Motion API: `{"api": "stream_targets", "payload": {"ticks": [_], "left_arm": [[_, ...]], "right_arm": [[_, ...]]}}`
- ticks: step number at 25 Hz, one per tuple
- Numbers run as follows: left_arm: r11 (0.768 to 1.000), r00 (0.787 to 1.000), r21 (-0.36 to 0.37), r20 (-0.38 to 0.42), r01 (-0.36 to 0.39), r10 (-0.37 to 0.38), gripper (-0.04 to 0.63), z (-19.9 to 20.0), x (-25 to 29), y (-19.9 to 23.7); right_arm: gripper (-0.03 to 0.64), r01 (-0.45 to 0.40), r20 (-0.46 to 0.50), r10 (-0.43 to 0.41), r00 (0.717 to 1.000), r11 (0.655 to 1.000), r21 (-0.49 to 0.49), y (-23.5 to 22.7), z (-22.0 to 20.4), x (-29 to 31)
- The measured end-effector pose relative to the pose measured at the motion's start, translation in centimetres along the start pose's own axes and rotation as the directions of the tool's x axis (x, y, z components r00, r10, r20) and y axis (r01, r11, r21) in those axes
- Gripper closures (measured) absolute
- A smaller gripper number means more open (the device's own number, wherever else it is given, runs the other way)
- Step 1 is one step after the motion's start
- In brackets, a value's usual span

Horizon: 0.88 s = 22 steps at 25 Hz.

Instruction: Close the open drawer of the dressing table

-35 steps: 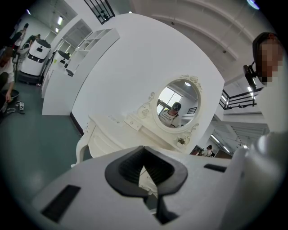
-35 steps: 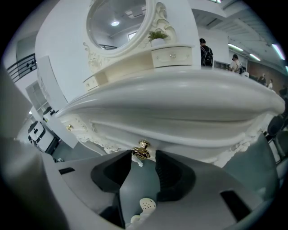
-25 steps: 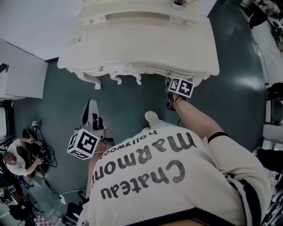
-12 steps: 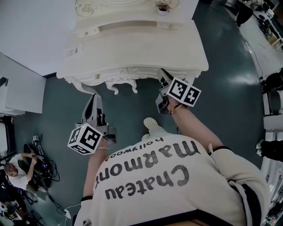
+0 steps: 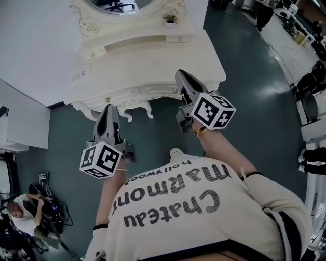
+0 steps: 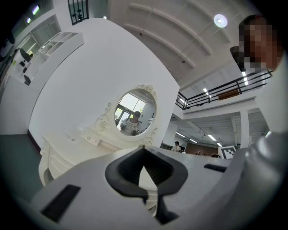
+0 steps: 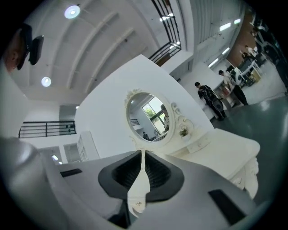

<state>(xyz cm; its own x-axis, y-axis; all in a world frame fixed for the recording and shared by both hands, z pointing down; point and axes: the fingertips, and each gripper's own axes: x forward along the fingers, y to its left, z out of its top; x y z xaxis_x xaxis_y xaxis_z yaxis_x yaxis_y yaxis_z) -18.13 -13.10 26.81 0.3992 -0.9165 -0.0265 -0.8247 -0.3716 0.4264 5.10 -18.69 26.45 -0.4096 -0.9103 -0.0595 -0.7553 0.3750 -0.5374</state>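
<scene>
Presently looking steeply down on cream dressing table (image 5: 147, 56), set against white wall (image 5: 35, 41) on dark teal floor (image 5: 254, 102). Noted drawer fronts (image 5: 127, 95) lying flush along the carved front edge, so recorded the drawer as shut; saw small knob (image 5: 107, 100) on the left front. Logged oval mirror (image 5: 119, 5) at the back of the top, with small potted plant (image 5: 169, 19) just beside its right side. Found left gripper (image 5: 108, 108) held level before the table's left front, tip near the front edge but apart from it, marker cube (image 5: 100, 159) toward the body. Read its jaws in the left gripper view as closed tip to tip, holding nothing, aimed at the mirror above the table top. Found right gripper (image 5: 179, 74) likewise level, higher in the head view, tip overlapping the table's right front corner there; judged it clear of the table from the right gripper view, with the top well ahead and below. Read its jaws as all but together, only a thin slit left, having just been closing with nothing between them. Also noted a person (image 5: 23, 216) sitting on the floor at lower left among cables, well apart from the table.
</scene>
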Motion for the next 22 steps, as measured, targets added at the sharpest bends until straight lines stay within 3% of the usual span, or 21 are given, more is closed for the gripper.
{"api": "stream_targets", "payload": {"ticks": [5, 11, 22], "left_arm": [[0.996, 0.999, 0.075, -0.002, 0.045, -0.045, 0.588, 0.0, 0.5, -2.8], [0.997, 0.999, 0.063, -0.006, 0.05, -0.05, 0.588, -0.7, 1.0, -4.9], [0.999, 1.0, 0.031, -0.015, -0.007, 0.007, 0.588, -4.1, 0.7, -9.0]], "right_arm": [[0.571, -0.019, 0.027, 0.023, 0.999, 0.987, -0.157, 1.1, 2.2, -1.5], [0.571, -0.008, 0.014, 0.011, 1.0, 0.98, -0.198, 0.0, 3.3, -2.9], [0.572, -0.023, -0.075, 0.006, 0.997, 0.974, -0.226, -3.8, 3.3, -6.0]]}}
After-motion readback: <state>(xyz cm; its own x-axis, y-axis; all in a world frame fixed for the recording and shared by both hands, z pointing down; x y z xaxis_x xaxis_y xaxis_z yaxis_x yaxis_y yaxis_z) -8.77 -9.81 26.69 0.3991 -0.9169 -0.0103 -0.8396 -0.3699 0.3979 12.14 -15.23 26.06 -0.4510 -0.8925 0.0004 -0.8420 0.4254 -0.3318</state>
